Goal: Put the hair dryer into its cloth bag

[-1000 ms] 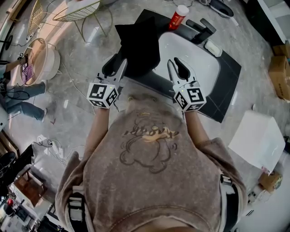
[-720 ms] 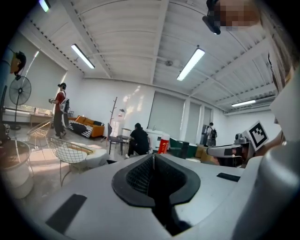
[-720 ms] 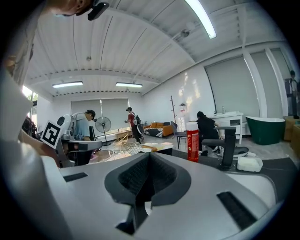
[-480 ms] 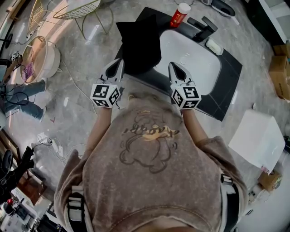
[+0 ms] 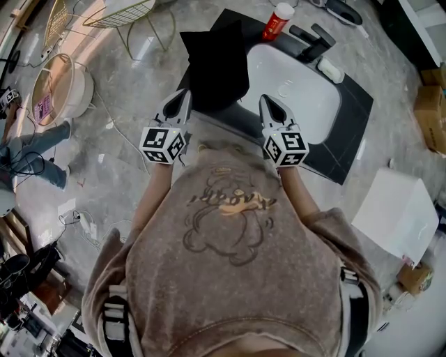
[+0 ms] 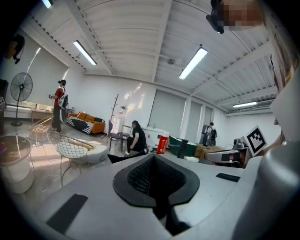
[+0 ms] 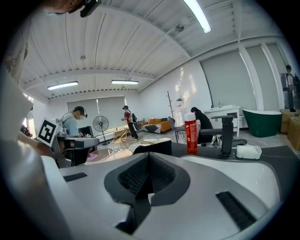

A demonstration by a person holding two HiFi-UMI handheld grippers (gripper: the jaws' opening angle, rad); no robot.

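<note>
The black cloth bag [image 5: 216, 66] lies flat on the dark counter [image 5: 352, 118], left of the white sink [image 5: 306, 104]. My left gripper [image 5: 185, 95] hovers at the bag's near left edge, jaws shut with nothing between them. My right gripper [image 5: 267, 100] hangs over the sink's near rim, also shut and holding nothing. In the left gripper view the shut tips [image 6: 154, 157] point over the bag [image 6: 124, 158]. From the right gripper view the shut tips [image 7: 149, 157] face the bag [image 7: 152, 147]. I cannot pick out the hair dryer for certain; a dark rounded object [image 5: 341, 10] lies at the top edge.
A red bottle [image 5: 277, 22], a black faucet [image 5: 313, 42] and a white soap bar [image 5: 327, 70] stand behind the sink. A white box [image 5: 397, 213] and a cardboard box [image 5: 432, 118] sit to the right. A wire chair [image 5: 118, 14] and a round basket [image 5: 59, 87] are at the left.
Both grippers had open jaws a second ago and are now shut on nothing. Both hands have sunk slightly and drawn a little toward the person's body.
</note>
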